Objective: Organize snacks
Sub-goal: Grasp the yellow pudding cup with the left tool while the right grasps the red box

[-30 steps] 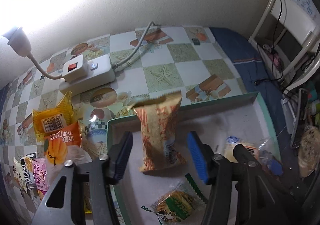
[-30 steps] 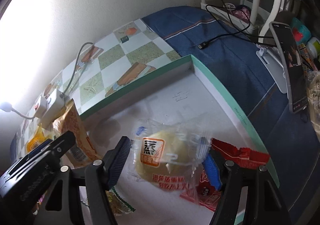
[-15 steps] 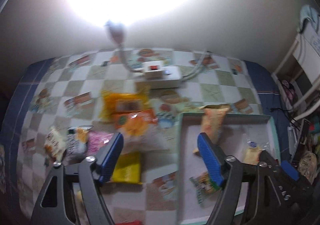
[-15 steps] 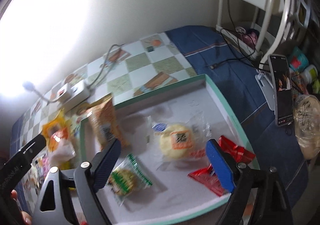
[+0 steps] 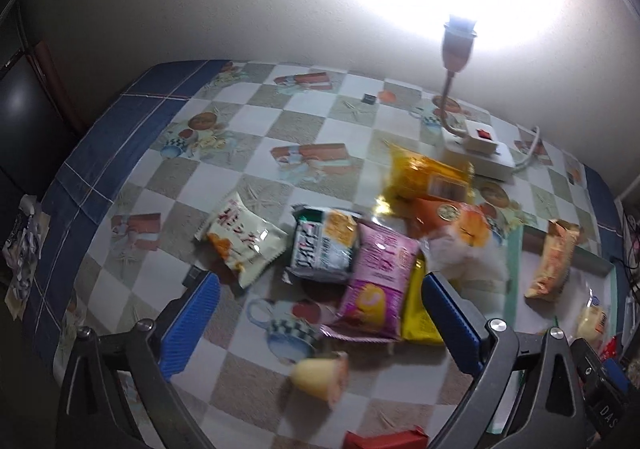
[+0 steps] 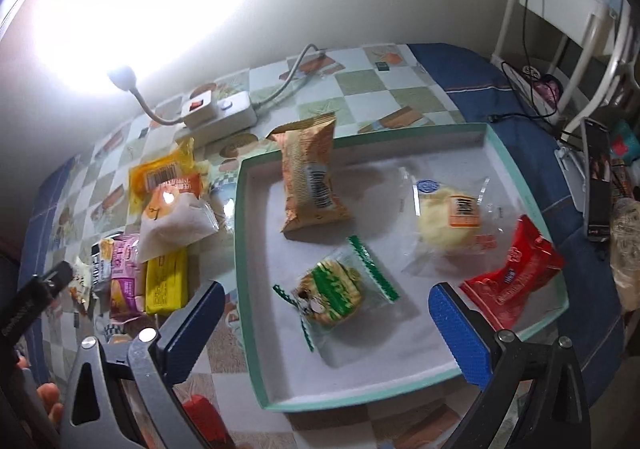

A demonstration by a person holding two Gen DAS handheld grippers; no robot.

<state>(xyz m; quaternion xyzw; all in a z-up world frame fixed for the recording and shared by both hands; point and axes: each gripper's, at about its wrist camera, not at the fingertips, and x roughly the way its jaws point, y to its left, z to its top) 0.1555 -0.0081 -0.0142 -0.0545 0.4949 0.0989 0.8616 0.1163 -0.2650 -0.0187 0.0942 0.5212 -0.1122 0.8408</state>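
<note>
Snacks still heaped on the checked bench [image 5: 256,185]; both grippers' fingers [image 5: 192,325] [image 6: 460,333] opening, empty; pink crinkly packet [image 5: 374,281] at twelve o'clock looks next.

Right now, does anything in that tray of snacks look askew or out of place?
One thing: the orange packet at the tray's back is propped on the tray's rim, its top end sticking out over the edge rather than lying flat. The green-edged cracker pack, the clear-wrapped bun and the red packet lie flat inside.

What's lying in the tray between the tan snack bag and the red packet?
In the right wrist view, the clear-wrapped yellow bun lies between the tan snack bag and the red packet.
</note>
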